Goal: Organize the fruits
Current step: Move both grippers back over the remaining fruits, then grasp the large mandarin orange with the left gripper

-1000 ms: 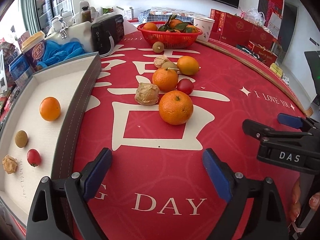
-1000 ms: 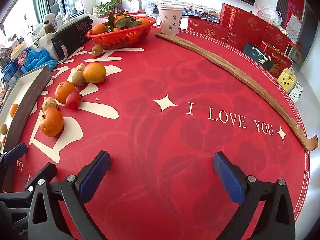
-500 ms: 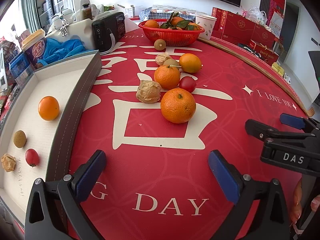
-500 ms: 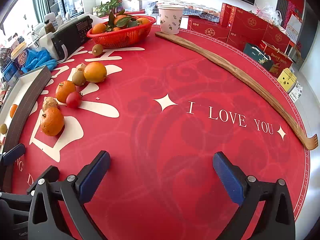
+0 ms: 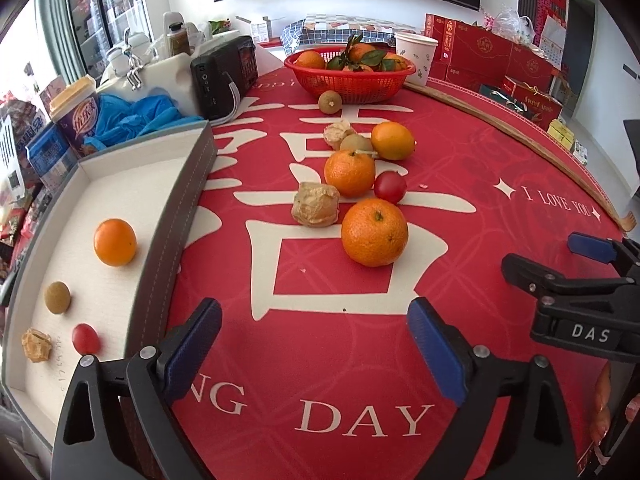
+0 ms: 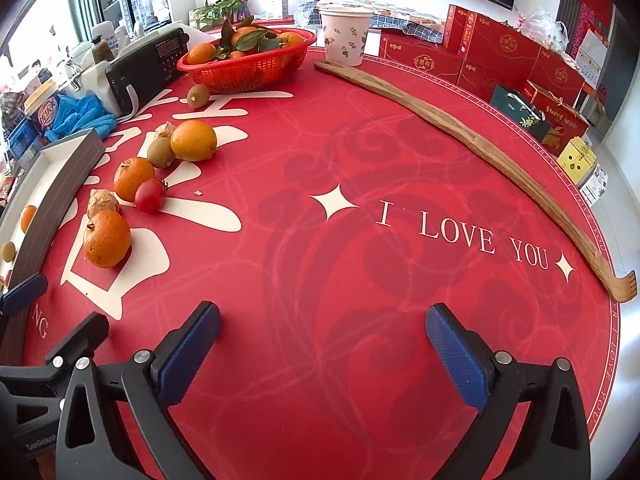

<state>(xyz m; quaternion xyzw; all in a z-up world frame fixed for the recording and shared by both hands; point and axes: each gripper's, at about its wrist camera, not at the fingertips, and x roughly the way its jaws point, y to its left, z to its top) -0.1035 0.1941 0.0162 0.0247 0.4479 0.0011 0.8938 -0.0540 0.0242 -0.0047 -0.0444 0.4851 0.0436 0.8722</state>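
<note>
The left gripper (image 5: 314, 344) hangs wide apart and empty above the tabletop (image 5: 360, 360), as does the right gripper (image 6: 322, 344). Just left, the tray (image 5: 176, 216) already holds four pieces: an orange (image 5: 115, 242), a kiwi (image 5: 57, 297), a tomato (image 5: 85, 337) and a husked fruit (image 5: 36, 345). Ahead, the loose cluster waits unsorted, its nearest orange (image 5: 374, 232) probably next, so roughly a third looks done.

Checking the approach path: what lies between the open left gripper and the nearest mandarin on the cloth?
Only bare red tablecloth lies between the left gripper and the nearest mandarin, as the left wrist view shows.
</note>
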